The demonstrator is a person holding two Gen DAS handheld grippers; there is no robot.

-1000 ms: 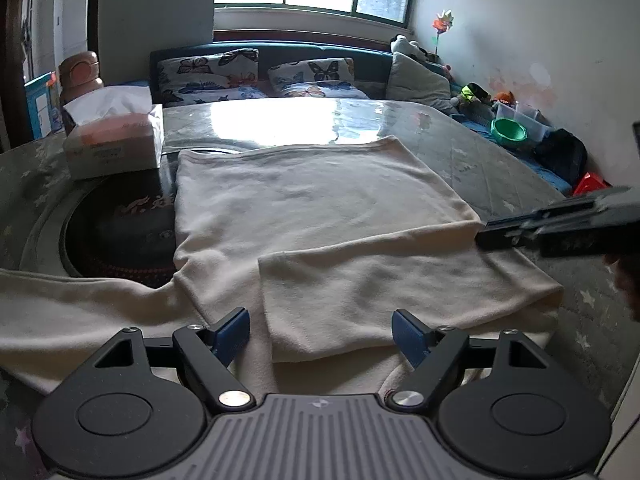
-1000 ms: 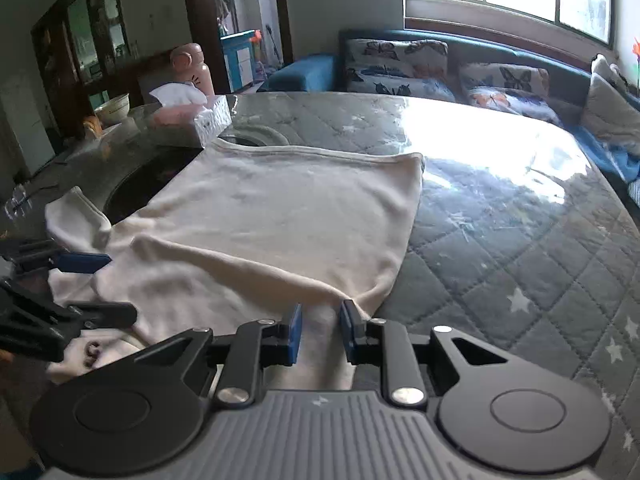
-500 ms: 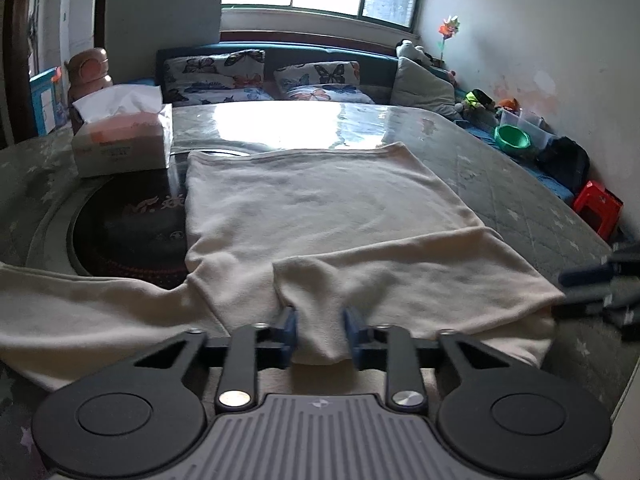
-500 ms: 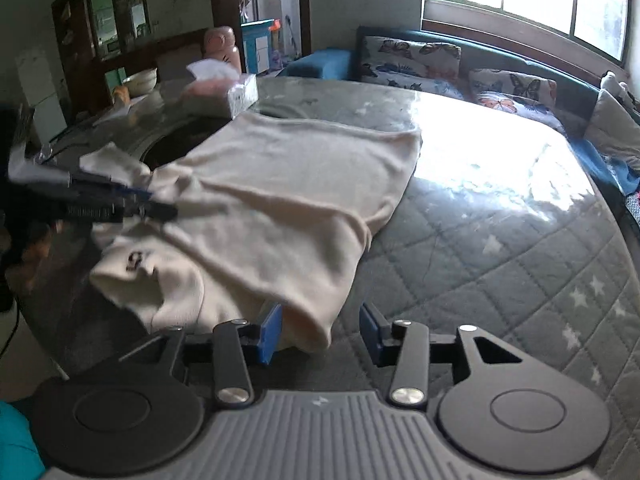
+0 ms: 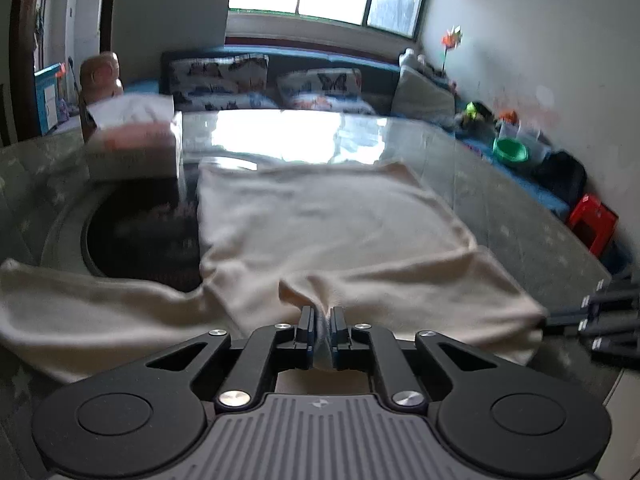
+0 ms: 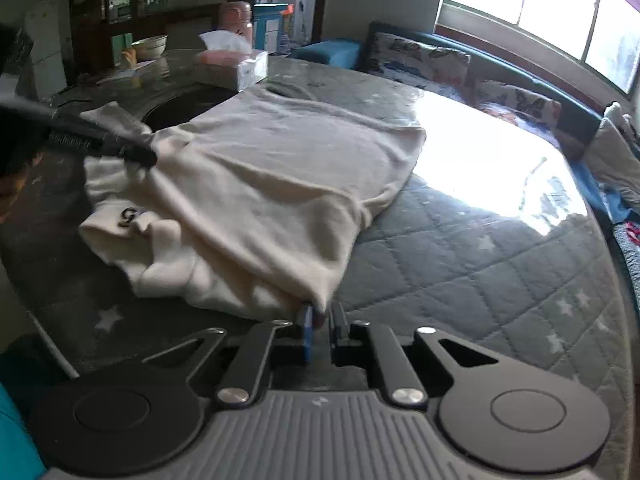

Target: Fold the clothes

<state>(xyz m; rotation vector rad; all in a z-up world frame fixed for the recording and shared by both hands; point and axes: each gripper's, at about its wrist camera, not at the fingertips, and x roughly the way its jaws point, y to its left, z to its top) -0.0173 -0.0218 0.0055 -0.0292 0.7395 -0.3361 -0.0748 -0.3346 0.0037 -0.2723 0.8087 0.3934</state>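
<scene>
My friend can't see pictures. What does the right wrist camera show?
The right gripper pinches the near corner of a cream sweater spread on a quilted table. At the left the other gripper holds the sweater too. A tissue box stands at the far edge, with a sofa under a bright window behind.

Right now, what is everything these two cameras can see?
Sweater: one, cream, spread on the table, one sleeve folded in.
Table: one, grey quilted star cover under glass.
Tissue box: one, pink and white, table's far left.
Flask: one, pink, behind the tissue box.
Butterfly cushions: several, on the blue sofa.
Stool: one, red, on the floor at right.
Basin: one, green, by the wall.
Left gripper: black, shut on the sweater.
Right gripper: black, shut on the sweater.
</scene>
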